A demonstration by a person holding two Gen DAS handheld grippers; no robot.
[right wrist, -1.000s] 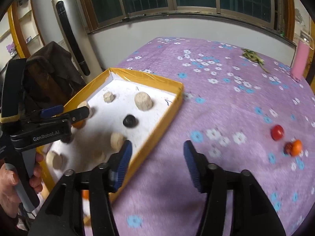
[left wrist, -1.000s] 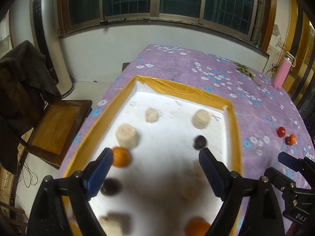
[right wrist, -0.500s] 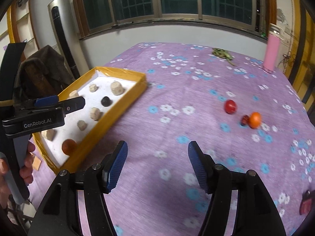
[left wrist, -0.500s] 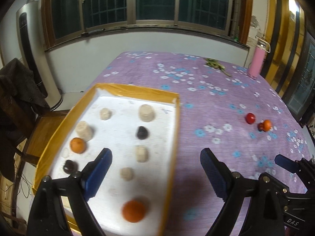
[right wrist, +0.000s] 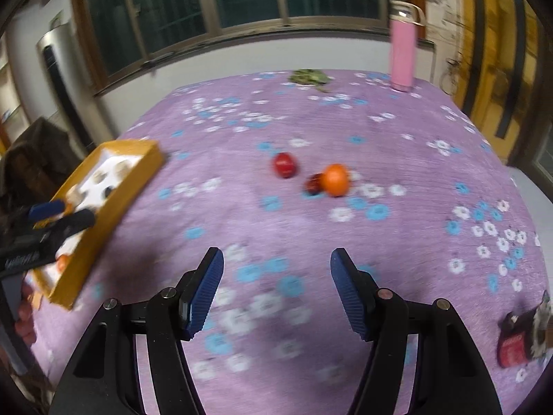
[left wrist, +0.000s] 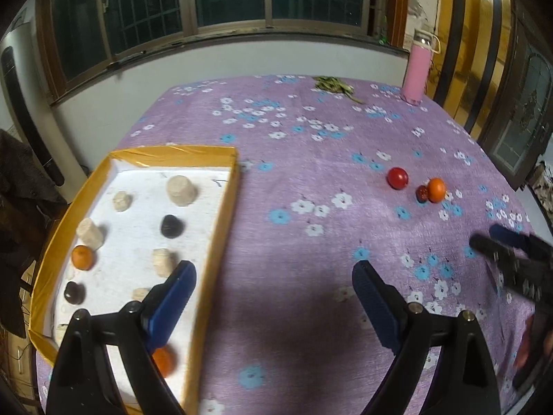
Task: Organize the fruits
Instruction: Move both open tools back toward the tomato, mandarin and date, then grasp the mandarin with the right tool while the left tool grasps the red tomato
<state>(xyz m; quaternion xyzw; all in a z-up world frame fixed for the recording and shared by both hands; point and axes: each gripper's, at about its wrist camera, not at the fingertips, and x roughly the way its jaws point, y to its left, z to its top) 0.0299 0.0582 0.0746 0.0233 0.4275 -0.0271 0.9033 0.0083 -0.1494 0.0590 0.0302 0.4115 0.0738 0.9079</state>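
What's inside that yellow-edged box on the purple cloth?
The box holds pale chunks, two dark fruits and two orange fruits. The left gripper, jaws open and empty, covers part of the near end.

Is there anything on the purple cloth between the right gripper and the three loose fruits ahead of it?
Nothing visible. The right gripper is open and empty, and only bare flowered purple tablecloth lies between it and the round red fruit, small dark red fruit and round orange fruit.
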